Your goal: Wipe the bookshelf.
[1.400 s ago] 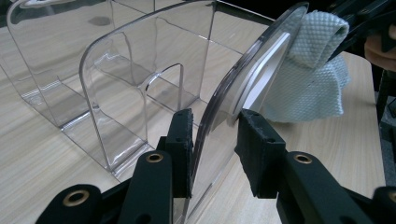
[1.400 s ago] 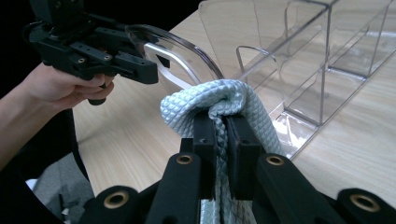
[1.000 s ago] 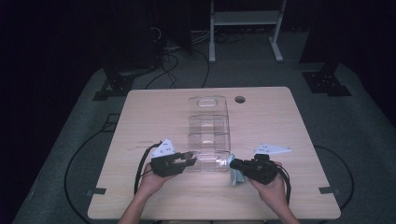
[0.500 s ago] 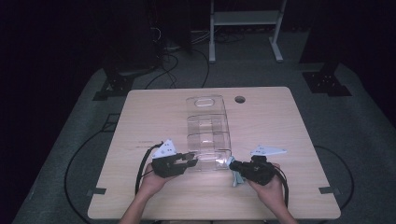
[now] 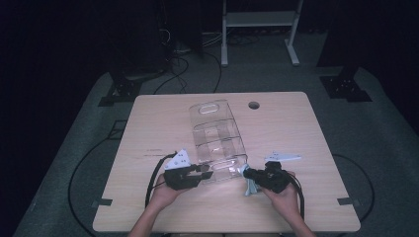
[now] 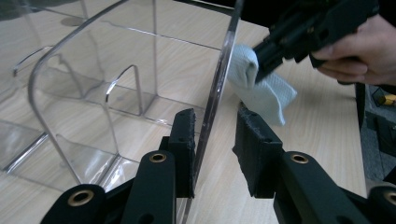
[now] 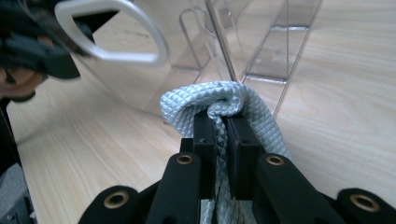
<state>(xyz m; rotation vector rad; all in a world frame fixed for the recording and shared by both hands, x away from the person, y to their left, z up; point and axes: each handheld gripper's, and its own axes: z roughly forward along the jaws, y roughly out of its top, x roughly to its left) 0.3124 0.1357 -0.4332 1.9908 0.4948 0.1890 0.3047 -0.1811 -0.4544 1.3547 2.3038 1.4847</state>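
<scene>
**Clear organizer braced, cloth at its end wall**

Barely shifted since a second ago: right tongs [image 5: 245, 172], clenched on a soft waffle cloth [image 5: 250, 186], pressing it to the near end wall of the clear organizer [image 5: 217, 138] lying mid-surface [image 5: 306, 148]. Left tongs [image 5: 205, 174] clamped astride that wall. Probably rigid, light, slick, crack-prone; best gripped gently at a wall edge. Cloth limp, easily bunched.

Pale blue waffle-weave cloth [image 7: 233, 100], clear acrylic organiser [image 5: 217, 138], light wood-grain table [image 5: 158, 118], black gripper [image 5: 245, 173]
</scene>
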